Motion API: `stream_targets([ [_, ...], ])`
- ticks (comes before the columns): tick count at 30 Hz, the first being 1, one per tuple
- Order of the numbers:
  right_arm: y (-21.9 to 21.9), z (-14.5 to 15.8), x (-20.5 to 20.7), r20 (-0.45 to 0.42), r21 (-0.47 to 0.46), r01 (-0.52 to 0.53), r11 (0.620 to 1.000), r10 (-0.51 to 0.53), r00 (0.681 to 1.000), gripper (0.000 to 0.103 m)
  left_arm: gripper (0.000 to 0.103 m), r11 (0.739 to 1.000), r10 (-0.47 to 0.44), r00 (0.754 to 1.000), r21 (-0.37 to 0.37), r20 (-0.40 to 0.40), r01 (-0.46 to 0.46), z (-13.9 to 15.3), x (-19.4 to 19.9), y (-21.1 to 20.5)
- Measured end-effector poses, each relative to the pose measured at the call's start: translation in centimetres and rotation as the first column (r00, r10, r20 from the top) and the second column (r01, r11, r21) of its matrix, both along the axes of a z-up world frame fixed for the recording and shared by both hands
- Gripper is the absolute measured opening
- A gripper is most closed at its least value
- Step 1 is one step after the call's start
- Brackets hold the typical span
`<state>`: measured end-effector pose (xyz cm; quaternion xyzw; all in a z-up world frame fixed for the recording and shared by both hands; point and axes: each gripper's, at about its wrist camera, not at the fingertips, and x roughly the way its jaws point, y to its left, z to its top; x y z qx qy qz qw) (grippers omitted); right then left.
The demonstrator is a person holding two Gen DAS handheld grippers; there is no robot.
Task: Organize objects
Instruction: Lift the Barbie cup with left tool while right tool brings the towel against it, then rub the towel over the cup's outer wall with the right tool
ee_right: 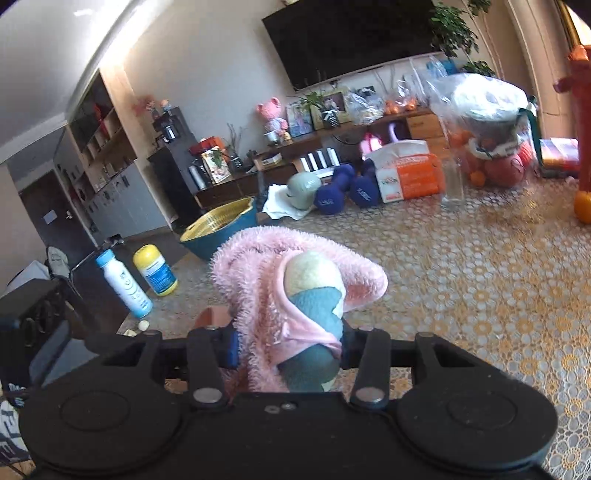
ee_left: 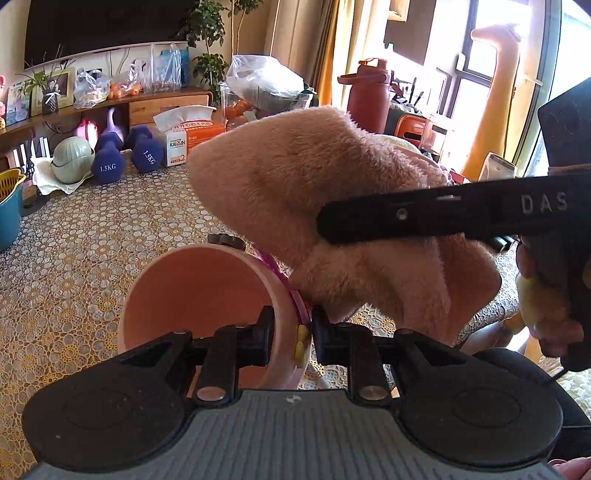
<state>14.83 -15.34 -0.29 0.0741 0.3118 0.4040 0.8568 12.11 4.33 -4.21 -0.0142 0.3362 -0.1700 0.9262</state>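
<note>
2 grips: left hand-held gripper (ee_left: 290,334) pinches pink cup's (ee_left: 207,295) rim; right hand-held gripper (ee_right: 290,349) clamps plush toy (ee_right: 295,295).

Place: a lived-in home living room.
Landmark: large dark TV (ee_right: 347,40) on the wall.
Below TV: long wooden cabinet (ee_right: 421,125) with framed photos (ee_right: 334,105), fruit bags (ee_left: 123,86) and a pink toy (ee_right: 271,114).
Beside TV: leafy houseplant (ee_left: 207,33); left of it, open wall shelves (ee_right: 99,136).
In front of TV: tabletop (ee_left: 92,258) under a lace cloth, with dumbbells (ee_left: 105,162), tissue box (ee_left: 184,136) and water bottle (ee_left: 369,92).
Right of TV: sunlit window (ee_left: 480,81) with yellow curtains (ee_left: 332,51).
</note>
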Motion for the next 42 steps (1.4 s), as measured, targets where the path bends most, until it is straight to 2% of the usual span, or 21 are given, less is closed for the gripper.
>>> stream_targets([
  [4,2.8,-0.1,-1.1,0.04,-0.051,-0.065,0.997,0.068,0.997,0.045,0.021,1.0,0.003,1.0,0.02,0.008,-0.003,0.1,-0.1,-0.1],
  [10,3.9,-0.2,0.0,0.083,-0.096,0.008,0.995,0.0,0.997,0.044,0.021,1.0,0.009,1.0,0.004,0.0,-0.009,0.3,0.3,0.3],
  [13,2.7,-0.1,1.0,0.063,-0.049,0.085,0.995,-0.082,0.995,0.044,0.022,1.0,0.012,1.0,-0.008,-0.007,-0.012,0.4,0.6,0.7],
  [16,0.1,-0.4,2.2,0.0,0.022,0.164,0.986,-0.165,0.986,0.044,0.025,1.0,0.017,1.0,-0.01,-0.012,-0.017,0.8,1.0,1.4],
  [20,-2.4,-1.8,2.8,-0.043,0.001,0.229,0.973,-0.229,0.972,0.044,0.026,0.998,0.055,0.998,0.001,-0.014,-0.055,1.2,1.2,2.9],
  [22,-3.0,-2.7,2.6,-0.062,-0.019,0.246,0.969,-0.246,0.967,0.044,0.026,0.996,0.077,0.997,-0.035,-0.03,-0.078,1.3,1.2,4.1],
  [24,-3.0,-3.5,2.5,-0.077,-0.035,0.248,0.968,-0.25,0.965,0.044,0.025,0.99,0.082,0.996,-0.111,-0.046,-0.087,1.4,1.0,5.6],
  [28,-1.8,-4.6,2.5,-0.117,-0.034,0.208,0.978,-0.21,0.971,0.044,0.025,0.965,0.119,0.99,-0.224,-0.079,-0.133,1.6,1.1,7.5],
  [32,0.2,-5.1,2.2,-0.179,0.058,0.123,0.991,-0.111,0.977,0.044,0.022,0.932,0.112,0.987,-0.331,-0.118,-0.146,1.3,1.5,8.3],
  [34,1.3,-5.4,2.1,-0.215,0.109,0.085,0.99,-0.06,0.975,0.044,0.022,0.928,0.107,0.987,-0.343,-0.124,-0.143,1.3,1.6,8.0],
  [36,2.4,-5.8,1.8,-0.229,0.12,0.057,0.991,-0.029,0.973,0.044,0.021,0.932,0.112,0.984,-0.329,-0.135,-0.152,0.9,1.8,7.7],
  [40,3.2,-6.8,1.9,-0.241,0.055,0.046,0.997,-0.032,0.97,0.044,0.019,0.937,0.095,0.986,-0.321,-0.138,-0.135,0.5,1.7,7.4],
  [42,3.4,-7.0,1.5,-0.219,0.002,0.027,1.0,-0.026,0.975,0.044,0.019,0.94,0.089,0.986,-0.317,-0.138,-0.129,0.5,1.8,7.2],
])
